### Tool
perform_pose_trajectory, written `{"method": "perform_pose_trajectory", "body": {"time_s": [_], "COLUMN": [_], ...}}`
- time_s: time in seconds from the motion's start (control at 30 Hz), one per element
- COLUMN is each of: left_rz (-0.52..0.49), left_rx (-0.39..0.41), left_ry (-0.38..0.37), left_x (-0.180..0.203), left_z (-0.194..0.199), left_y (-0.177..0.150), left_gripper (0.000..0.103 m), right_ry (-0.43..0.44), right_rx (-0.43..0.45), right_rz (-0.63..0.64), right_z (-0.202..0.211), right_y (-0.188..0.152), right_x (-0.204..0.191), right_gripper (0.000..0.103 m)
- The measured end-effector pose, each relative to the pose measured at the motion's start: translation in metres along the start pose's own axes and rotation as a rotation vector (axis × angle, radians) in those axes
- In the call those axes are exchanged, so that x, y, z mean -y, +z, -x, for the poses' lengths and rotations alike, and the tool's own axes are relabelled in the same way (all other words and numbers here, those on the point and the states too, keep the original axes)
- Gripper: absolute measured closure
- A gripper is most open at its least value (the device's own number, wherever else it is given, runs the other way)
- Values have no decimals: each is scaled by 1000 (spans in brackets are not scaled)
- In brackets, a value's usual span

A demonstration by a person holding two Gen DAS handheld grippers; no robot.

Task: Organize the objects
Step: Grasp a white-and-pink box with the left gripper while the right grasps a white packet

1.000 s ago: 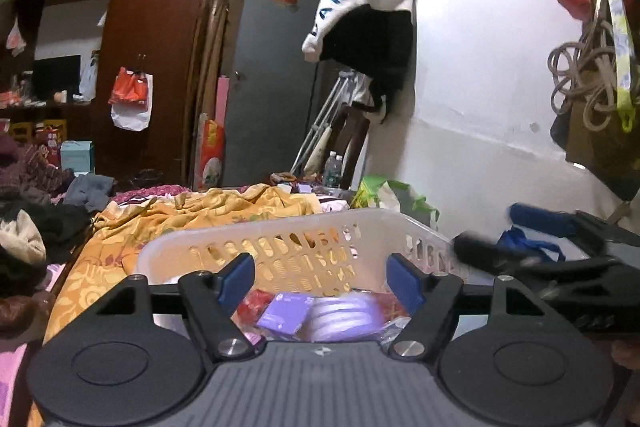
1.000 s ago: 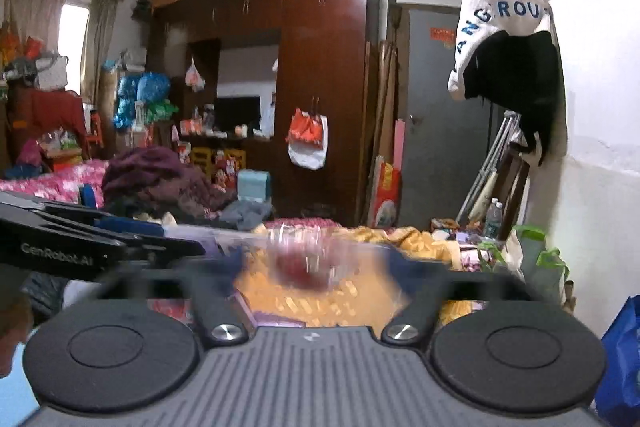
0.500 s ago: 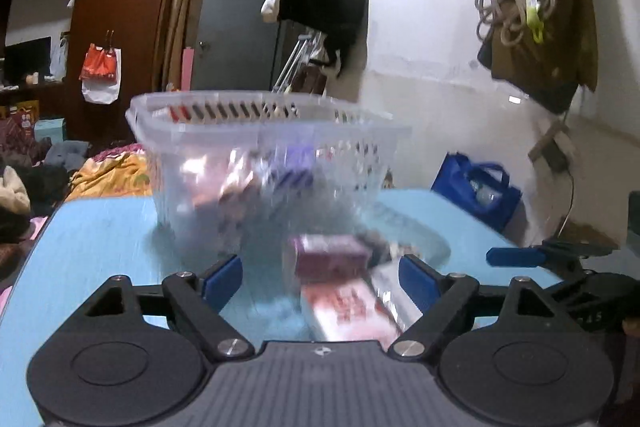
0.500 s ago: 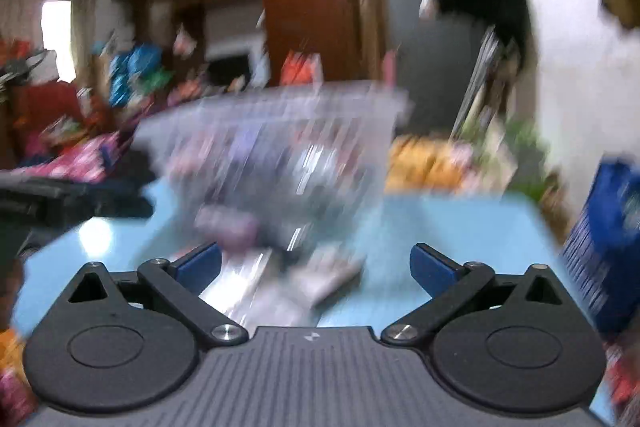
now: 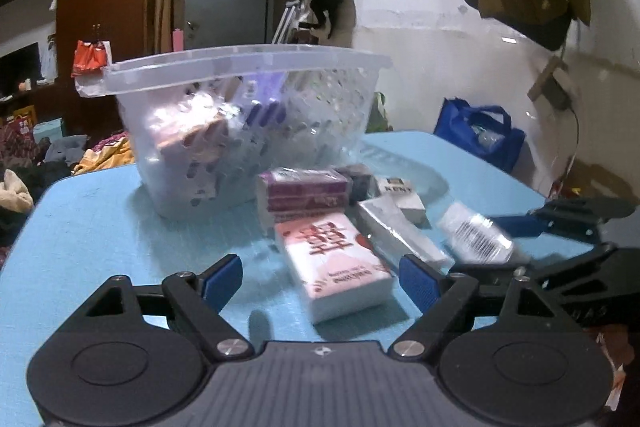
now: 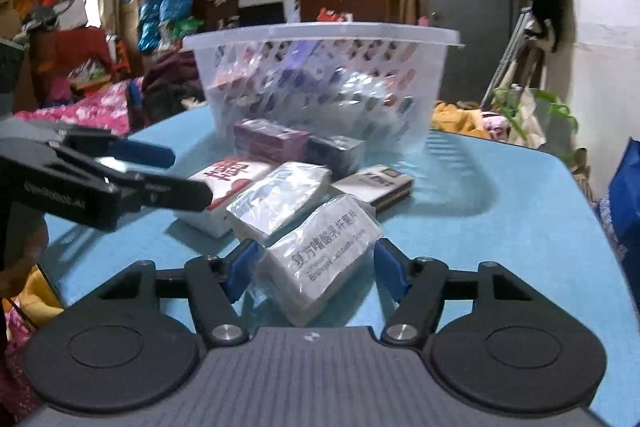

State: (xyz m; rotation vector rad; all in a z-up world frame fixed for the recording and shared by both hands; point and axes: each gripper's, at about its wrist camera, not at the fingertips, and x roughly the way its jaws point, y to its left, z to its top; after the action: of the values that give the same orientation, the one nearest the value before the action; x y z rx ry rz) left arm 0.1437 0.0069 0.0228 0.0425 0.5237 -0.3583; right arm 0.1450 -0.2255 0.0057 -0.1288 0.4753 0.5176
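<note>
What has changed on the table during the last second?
Both grippers came down from above the basket to table level. The right gripper now has its fingers around the white wrapped box; the left gripper remains open and empty. Basket and packets unchanged.

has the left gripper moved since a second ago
Yes. The left gripper has come down: a second ago it looked over the rim into the basket; now it is low over the blue table, jaws open at the pink-and-white pack.
</note>
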Motion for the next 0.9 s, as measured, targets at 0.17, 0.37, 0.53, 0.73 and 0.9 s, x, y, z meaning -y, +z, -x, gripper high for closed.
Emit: {"method": "perform_pose_trajectory", "body": {"time_s": [0.17,0.37,0.53,0.73,0.9], "left_rz": [-82,-65,-84,-34,12], "left_rx": [-34,-20,-42,39,194], "left_ry": [67,114,138,103,79], "left_x": [22,22,31,20,4], "left_z": [-11,-10,-21,-7,23], "left_y": [-1,0,6,0,-14], "left_gripper": [15,15,19,42,42], "right_ry": [-16,-23,-16,-12,-22], "right_rx": [49,58,54,75,136], "right_rz": [-25,-29,-35,-37,-32], "right_z": [15,12,8,11,17], "right_y": [4,3,2,1,0], "right_x": [11,13,14,14,12], "right_gripper": [36,36,36,36,37]}}
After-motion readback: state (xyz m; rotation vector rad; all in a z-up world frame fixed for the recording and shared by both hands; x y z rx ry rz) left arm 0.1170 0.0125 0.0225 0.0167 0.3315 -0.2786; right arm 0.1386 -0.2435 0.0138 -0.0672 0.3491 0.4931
